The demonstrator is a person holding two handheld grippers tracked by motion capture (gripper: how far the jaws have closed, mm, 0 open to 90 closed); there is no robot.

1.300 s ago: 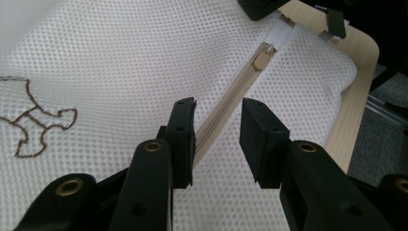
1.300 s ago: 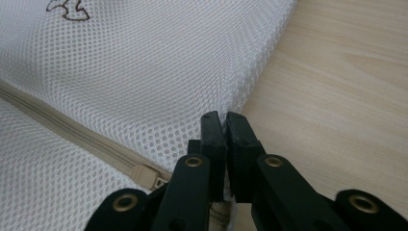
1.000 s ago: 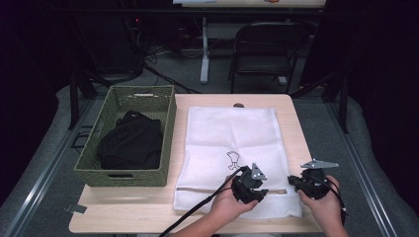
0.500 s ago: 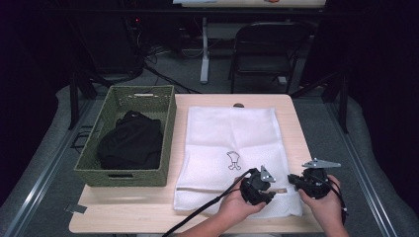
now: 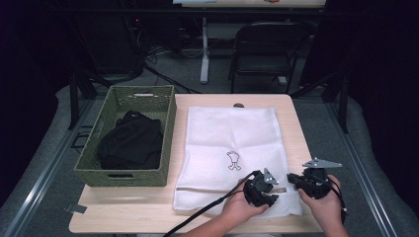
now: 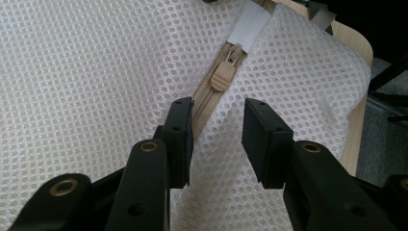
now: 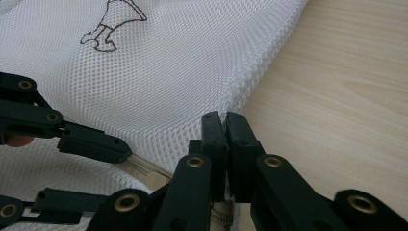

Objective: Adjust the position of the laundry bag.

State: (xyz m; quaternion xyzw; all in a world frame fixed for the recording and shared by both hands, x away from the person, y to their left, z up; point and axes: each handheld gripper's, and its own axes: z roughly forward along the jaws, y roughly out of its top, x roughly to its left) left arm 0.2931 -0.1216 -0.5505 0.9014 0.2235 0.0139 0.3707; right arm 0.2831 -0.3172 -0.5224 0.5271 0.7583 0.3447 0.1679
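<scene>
On the desk (image 5: 296, 113), a white mesh laundry bag (image 5: 232, 143) lies flat, right of a green woven basket (image 5: 123, 173) that holds a dark bundle of cloth (image 5: 129, 145). Bag carries a small line drawing (image 5: 233, 160) near its middle.

Near edge of bag: both hands at work on the zipper end. Left tongs (image 6: 216, 130) stand open, moderately wide, jaws straddling the beige zipper track; zipper pull (image 6: 223, 77) lies just ahead of the jaws, untouched, with a white fabric tab (image 6: 248, 21) beyond it. In the high view the left tongs (image 5: 262, 190) sit over the bag's front hem.

Right tongs (image 7: 225, 120) pressed together at the bag's corner edge, pinching the mesh where it meets bare wood; in the high view they (image 5: 296, 180) sit at the bag's near right corner. Left tongs' jaws show at the left of the right gripper view, close by.
</scene>
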